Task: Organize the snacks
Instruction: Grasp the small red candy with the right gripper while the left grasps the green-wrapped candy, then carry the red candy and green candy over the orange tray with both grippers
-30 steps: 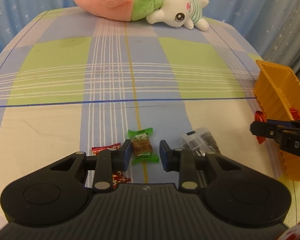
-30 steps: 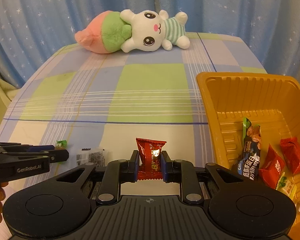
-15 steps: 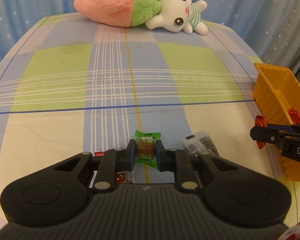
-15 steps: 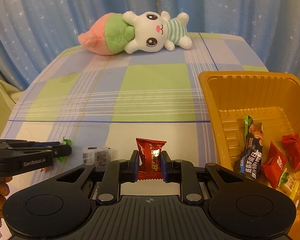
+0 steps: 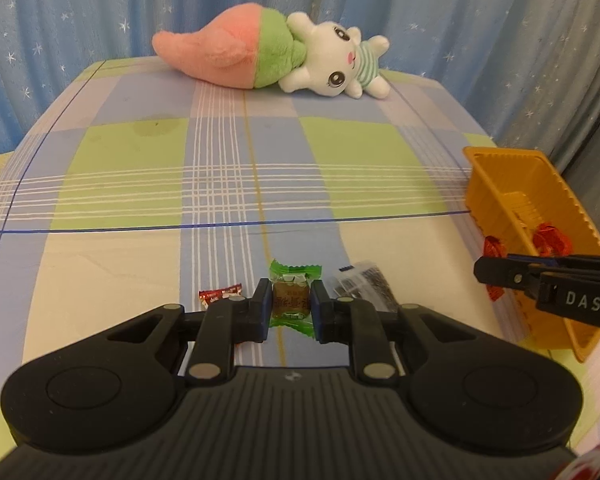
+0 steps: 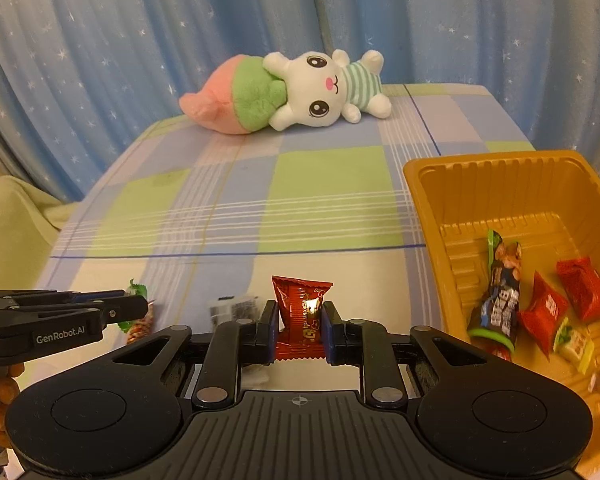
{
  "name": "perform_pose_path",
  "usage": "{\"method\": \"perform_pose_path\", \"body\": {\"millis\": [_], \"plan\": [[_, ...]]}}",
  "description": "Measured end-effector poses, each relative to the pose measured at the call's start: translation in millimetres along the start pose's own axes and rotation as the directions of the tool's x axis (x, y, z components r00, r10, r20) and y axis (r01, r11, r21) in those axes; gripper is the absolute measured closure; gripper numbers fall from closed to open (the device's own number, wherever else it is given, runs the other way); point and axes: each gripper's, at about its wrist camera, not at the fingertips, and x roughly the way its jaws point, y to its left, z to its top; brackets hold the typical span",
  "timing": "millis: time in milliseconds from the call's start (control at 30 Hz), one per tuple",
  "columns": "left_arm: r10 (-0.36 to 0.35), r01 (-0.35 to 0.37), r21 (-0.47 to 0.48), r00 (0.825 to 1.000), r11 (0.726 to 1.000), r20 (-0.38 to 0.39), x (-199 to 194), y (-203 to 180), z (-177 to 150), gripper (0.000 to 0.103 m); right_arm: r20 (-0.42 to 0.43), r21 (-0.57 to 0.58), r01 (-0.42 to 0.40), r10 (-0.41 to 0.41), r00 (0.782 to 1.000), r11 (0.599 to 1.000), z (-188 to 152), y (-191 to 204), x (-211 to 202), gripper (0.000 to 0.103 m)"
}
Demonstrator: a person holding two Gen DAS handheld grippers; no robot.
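My left gripper (image 5: 290, 304) is shut on a green-wrapped candy (image 5: 293, 297), held just above the checked cloth. A small red candy (image 5: 220, 294) lies to its left and a clear packet with dark print (image 5: 362, 284) to its right. My right gripper (image 6: 299, 324) is shut on a red foil snack packet (image 6: 301, 312), left of the orange tray (image 6: 428, 216). Inside the tray lie a dark snack bar (image 6: 500, 296), two red packets (image 6: 544, 312) and a small yellow-green sweet (image 6: 574, 346). In the right wrist view the left gripper (image 6: 142, 304) shows at the left edge.
A pink, green and white plush rabbit (image 5: 272, 58) lies at the far end of the table. Blue star-patterned curtains hang behind and to the sides. The orange tray (image 5: 512, 200) sits at the table's right edge. A pale green cushion (image 6: 16, 216) is beside the table's left.
The left gripper's jaws closed on the green candy and lifted it off the cloth. The right gripper rose a little with its red packet, and the tray's contents came further into view.
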Motion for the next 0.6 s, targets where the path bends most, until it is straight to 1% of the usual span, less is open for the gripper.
{"method": "perform_pose_path", "body": {"millis": [267,433,600], "plan": [[-0.04,0.04,0.021,0.999,0.999,0.036,-33.7,-21.9,-10.1,0.085,0.02,0.045,-0.037,0.036,0.999,0.998,-19.8,-2.2,-35.9,0.081],[-0.084,0.082,0.047,0.995,0.996,0.054,-52.9,-52.0,-17.3,0.085,0.047,0.055,-0.052,0.05,0.998,0.997,-31.2,-10.9,-67.0,0.081],[-0.134,0.129,0.083,0.989,0.988,0.055,-66.3,-91.0,-27.6,0.085,0.067,0.071,-0.053,0.049,0.997,0.996,-41.6,-29.7,-98.3,0.081]]}}
